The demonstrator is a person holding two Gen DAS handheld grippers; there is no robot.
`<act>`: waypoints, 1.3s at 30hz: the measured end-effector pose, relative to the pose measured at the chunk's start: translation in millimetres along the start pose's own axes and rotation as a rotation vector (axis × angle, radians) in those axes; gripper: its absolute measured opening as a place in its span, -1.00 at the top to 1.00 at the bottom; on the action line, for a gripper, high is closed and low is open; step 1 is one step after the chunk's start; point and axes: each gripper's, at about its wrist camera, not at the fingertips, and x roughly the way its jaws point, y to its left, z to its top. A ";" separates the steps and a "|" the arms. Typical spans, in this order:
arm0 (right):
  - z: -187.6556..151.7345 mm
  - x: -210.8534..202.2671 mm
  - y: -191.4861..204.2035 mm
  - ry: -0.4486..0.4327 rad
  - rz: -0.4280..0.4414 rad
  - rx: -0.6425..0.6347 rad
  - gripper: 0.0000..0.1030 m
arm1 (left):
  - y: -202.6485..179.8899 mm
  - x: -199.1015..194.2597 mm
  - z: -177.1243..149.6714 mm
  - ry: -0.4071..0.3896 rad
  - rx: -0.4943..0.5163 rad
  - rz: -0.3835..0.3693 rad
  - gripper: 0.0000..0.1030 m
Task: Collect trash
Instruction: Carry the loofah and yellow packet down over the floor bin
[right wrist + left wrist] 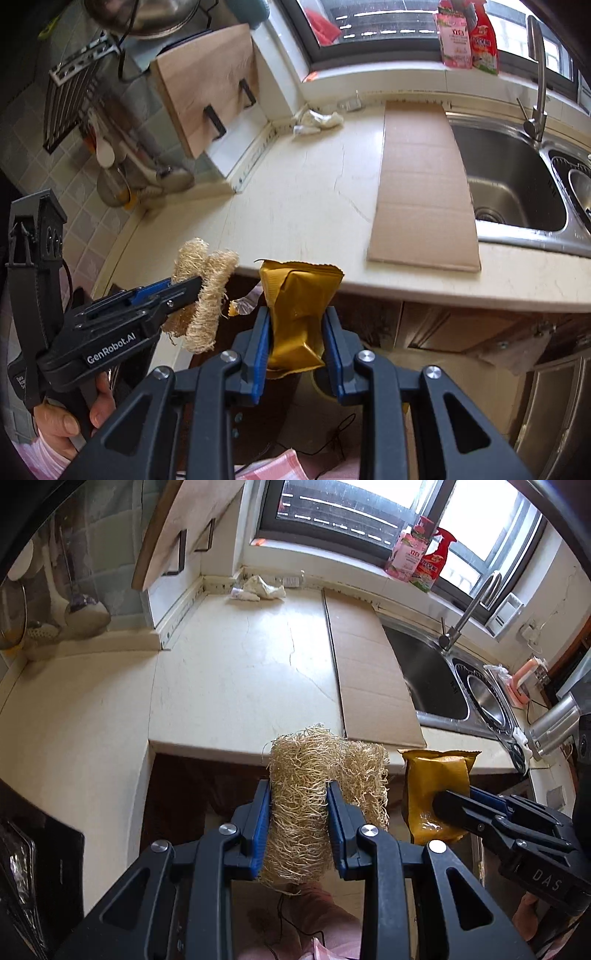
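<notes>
Both hands loaded, clear of the counter edge.

Your left gripper [299,812] has its jaws clamped narrow on the loofah scrubber [306,797], pinched across its middle so the fibrous ends stick out above and below. Your right gripper [295,332] has its jaws squeezed on the gold snack wrapper [299,314], creasing it at the waist, a grip that should keep the light foil from slipping. You hold both pieces side by side out in front of the counter [240,664], above the floor, which reads as carrying them to a bin I cannot see. A crumpled rag [260,589] lies in the back corner, near the cardboard sheet [369,672] beside the sink [428,679].
</notes>
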 end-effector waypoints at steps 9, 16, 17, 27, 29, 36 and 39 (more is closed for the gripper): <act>-35.1 28.0 -2.2 0.108 0.010 -0.007 0.47 | 21.9 35.8 -48.0 0.097 -0.057 0.061 0.48; -56.1 84.5 -21.1 0.210 -0.003 0.009 0.47 | 46.4 85.0 -71.6 0.182 -0.118 0.134 0.48; -59.5 93.7 -25.2 0.221 -0.001 0.014 0.47 | 49.0 94.3 -75.3 0.192 -0.124 0.143 0.48; -101.7 204.2 -64.7 0.314 -0.085 0.016 0.47 | 73.4 201.5 -119.3 0.253 -0.161 0.199 0.48; -110.6 224.2 -69.8 0.326 -0.107 0.010 0.47 | 79.2 223.8 -129.3 0.256 -0.171 0.204 0.48; -138.4 286.0 -83.9 0.378 -0.128 0.005 0.46 | 97.8 287.4 -159.2 0.284 -0.196 0.230 0.48; -148.3 310.3 -89.3 0.403 -0.140 0.003 0.46 | 108.9 311.4 -173.5 0.298 -0.210 0.246 0.48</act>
